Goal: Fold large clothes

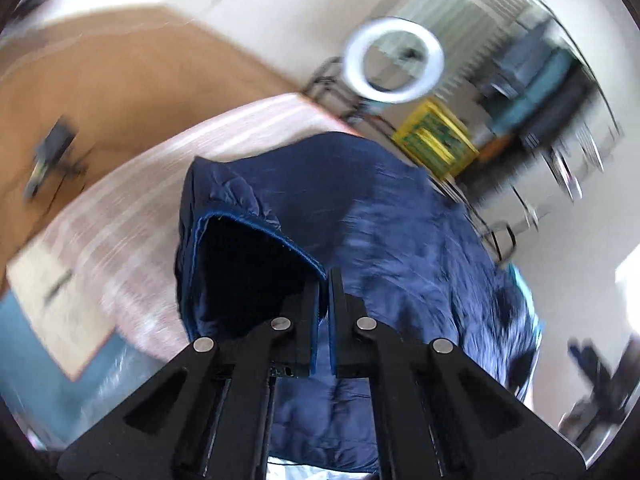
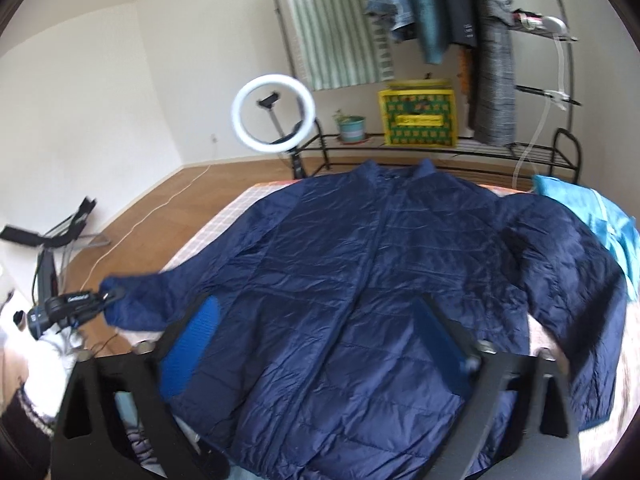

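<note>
A navy quilted jacket [image 2: 360,280] lies spread front up on a pink checked cover [image 2: 224,224], collar at the far end. My left gripper [image 1: 325,280] is shut on the cuff of the sleeve [image 1: 256,248], which hangs open and dark to the left of the fingers. The right wrist view shows that same left gripper [image 2: 112,294] at the left edge of the cover, holding the sleeve end lifted off to the side. My right gripper [image 2: 316,304] stands open over the jacket's lower front, its blue pads [image 2: 192,352] wide apart on either side of the zip and gripping no fabric.
A teal garment [image 2: 588,216] lies at the cover's far right corner. Beyond the cover stand a ring light [image 2: 273,114], a plant pot [image 2: 351,128], a yellow crate [image 2: 418,118] and a rack of hanging clothes [image 2: 440,8]. Wooden floor lies to the left.
</note>
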A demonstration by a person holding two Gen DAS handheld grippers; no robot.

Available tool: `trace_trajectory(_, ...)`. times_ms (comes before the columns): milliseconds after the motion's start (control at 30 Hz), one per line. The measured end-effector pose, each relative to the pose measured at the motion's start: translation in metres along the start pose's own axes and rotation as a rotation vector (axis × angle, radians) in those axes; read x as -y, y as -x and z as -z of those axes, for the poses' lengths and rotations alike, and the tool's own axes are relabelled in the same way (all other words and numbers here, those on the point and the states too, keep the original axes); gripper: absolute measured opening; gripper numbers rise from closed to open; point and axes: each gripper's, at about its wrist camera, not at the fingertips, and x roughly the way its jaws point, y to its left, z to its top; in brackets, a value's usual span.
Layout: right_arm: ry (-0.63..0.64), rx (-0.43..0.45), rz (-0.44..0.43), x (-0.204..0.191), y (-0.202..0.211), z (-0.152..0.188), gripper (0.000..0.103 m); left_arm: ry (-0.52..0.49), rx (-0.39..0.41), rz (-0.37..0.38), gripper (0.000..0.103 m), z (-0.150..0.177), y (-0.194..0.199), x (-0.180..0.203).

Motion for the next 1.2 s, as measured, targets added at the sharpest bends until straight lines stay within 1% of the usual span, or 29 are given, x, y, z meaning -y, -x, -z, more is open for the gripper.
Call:
trace_trajectory(67, -0.026, -0.045, -0.062, 0.000, -0.013, -0.006, 0.078, -0.080, -0.009, 0.023, 0.001, 0.008, -0.007, 0.027)
trace_trajectory(133, -0.066, -0.083, -0.112, 0.001, -0.025, -0.010, 0.077, -0.135, -0.035, 0.075, 0.001, 0.020, -0.017, 0.051)
trace_trajectory(167, -0.097, -0.110, -0.156, 0.003, -0.034, -0.014, 0.077, -0.166, -0.051, 0.094, 0.001, 0.026, -0.023, 0.061)
trace_trajectory(200, -0.111, -0.123, -0.181, 0.002, -0.039, -0.015, 0.077, -0.209, -0.069, 0.107, 0.001, 0.034, -0.032, 0.074)
trace_trajectory(267, -0.124, -0.156, -0.228, 0.000, -0.052, -0.016, 0.077, -0.243, -0.098, 0.131, 0.001, 0.045, -0.044, 0.092)
trace_trajectory(333, -0.121, -0.186, -0.257, -0.002, -0.066, -0.016, 0.077, -0.248, -0.166, 0.170, 0.001, 0.054, -0.068, 0.105)
trace_trajectory(367, -0.127, -0.197, -0.264, 0.000, -0.071, -0.015, 0.077, -0.252, -0.196, 0.182, 0.001, 0.058, -0.079, 0.113)
trace_trajectory(433, -0.162, -0.216, -0.265, 0.007, -0.081, -0.014, 0.077, -0.312, -0.244, 0.191, 0.001, 0.067, -0.097, 0.137)
trace_trajectory(533, -0.234, -0.237, -0.247, 0.028, -0.092, -0.012, 0.077, -0.422, -0.294, 0.192, 0.001, 0.081, -0.105, 0.168)
trace_trajectory(567, -0.254, -0.241, -0.235, 0.036, -0.094, -0.012, 0.077, -0.443, -0.308, 0.203, 0.004, 0.084, -0.102, 0.172)
trace_trajectory(600, -0.262, -0.244, -0.231, 0.040, -0.096, -0.013, 0.077, -0.465, -0.321, 0.224, 0.010, 0.086, -0.095, 0.177)
trace_trajectory(667, -0.275, -0.251, -0.217, 0.048, -0.100, -0.011, 0.077, -0.471, -0.336, 0.255, 0.018, 0.087, -0.082, 0.176)
trace_trajectory(733, -0.278, -0.268, -0.208, 0.050, -0.106, -0.009, 0.077, -0.467, -0.340, 0.288, 0.018, 0.084, -0.061, 0.167)
trace_trajectory(767, -0.279, -0.281, -0.201, 0.050, -0.109, -0.007, 0.077, -0.462, -0.336, 0.292, 0.018, 0.081, -0.051, 0.163)
trace_trajectory(800, -0.278, -0.300, -0.198, 0.050, -0.114, -0.005, 0.077, -0.451, -0.322, 0.289, 0.018, 0.077, -0.041, 0.156)
trace_trajectory(867, -0.271, -0.350, -0.198, 0.046, -0.129, 0.004, 0.077, -0.427, -0.282, 0.251, 0.018, 0.067, -0.027, 0.141)
trace_trajectory(933, -0.269, -0.398, -0.193, 0.042, -0.143, 0.013, 0.077, -0.411, -0.245, 0.147, 0.018, 0.050, -0.023, 0.121)
trace_trajectory(1000, -0.275, -0.445, -0.217, 0.033, -0.155, 0.024, 0.077, -0.377, -0.226, 0.060, 0.018, 0.035, -0.026, 0.099)
trace_trajectory(1033, -0.273, -0.465, -0.227, 0.029, -0.159, 0.029, 0.077, -0.347, -0.227, 0.022, 0.018, 0.030, -0.030, 0.088)
trace_trajectory(1100, -0.250, -0.502, -0.210, 0.018, -0.168, 0.036, 0.077, -0.287, -0.251, -0.033, 0.018, 0.023, -0.043, 0.066)
trace_trajectory(1133, -0.240, -0.505, -0.208, 0.014, -0.170, 0.037, 0.077, -0.259, -0.275, -0.048, 0.018, 0.023, -0.051, 0.057)
trace_trajectory(1200, -0.221, -0.507, -0.202, 0.005, -0.175, 0.038, 0.077, -0.238, -0.327, -0.071, 0.018, 0.025, -0.066, 0.043)
